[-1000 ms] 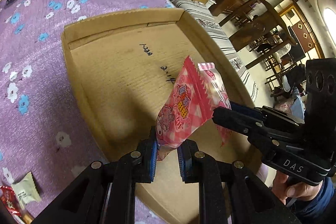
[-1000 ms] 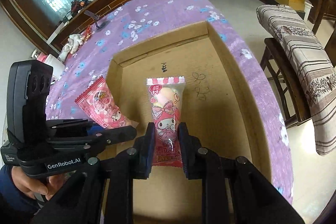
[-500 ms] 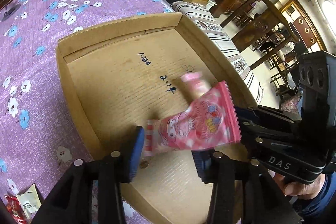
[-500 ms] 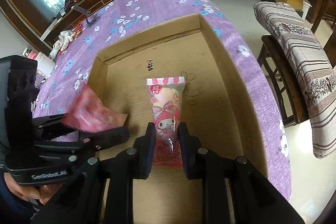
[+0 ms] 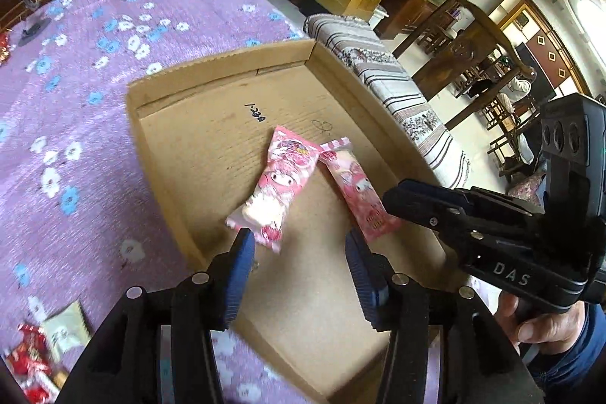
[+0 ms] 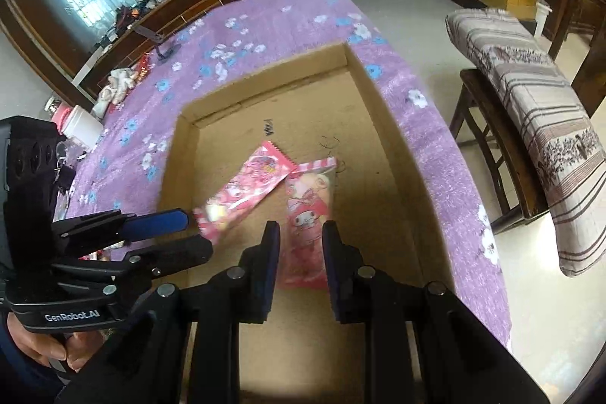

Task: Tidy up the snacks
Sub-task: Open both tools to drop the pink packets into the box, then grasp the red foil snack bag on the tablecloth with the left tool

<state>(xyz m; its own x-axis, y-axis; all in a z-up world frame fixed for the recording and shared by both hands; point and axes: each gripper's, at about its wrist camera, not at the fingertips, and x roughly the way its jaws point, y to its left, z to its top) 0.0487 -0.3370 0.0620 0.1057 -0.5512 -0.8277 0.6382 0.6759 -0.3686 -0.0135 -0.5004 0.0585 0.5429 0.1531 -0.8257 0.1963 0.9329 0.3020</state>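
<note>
A shallow cardboard box (image 5: 212, 78) (image 6: 382, 124) lies on the purple flowered tablecloth. Two pink cartoon-print snack packets lie on its floor side by side. The left packet (image 5: 280, 188) (image 6: 246, 195) lies just ahead of my left gripper (image 5: 299, 245), which is open and empty. The right packet (image 5: 360, 192) (image 6: 310, 211) lies between the parted fingers of my right gripper (image 6: 301, 245), which is open; the jaws stand clear of the packet's sides. The right gripper also shows in the left wrist view (image 5: 435, 203).
More snack wrappers (image 5: 41, 347) lie on the cloth at the near left. A striped cushioned bench (image 6: 538, 124) stands beside the table's right edge. A white jar (image 6: 81, 127) and clutter sit at the far left of the table.
Both grippers opened and let go of their pink packets, which now lie flat in the box. The left released first; the right opened in the last half second.
</note>
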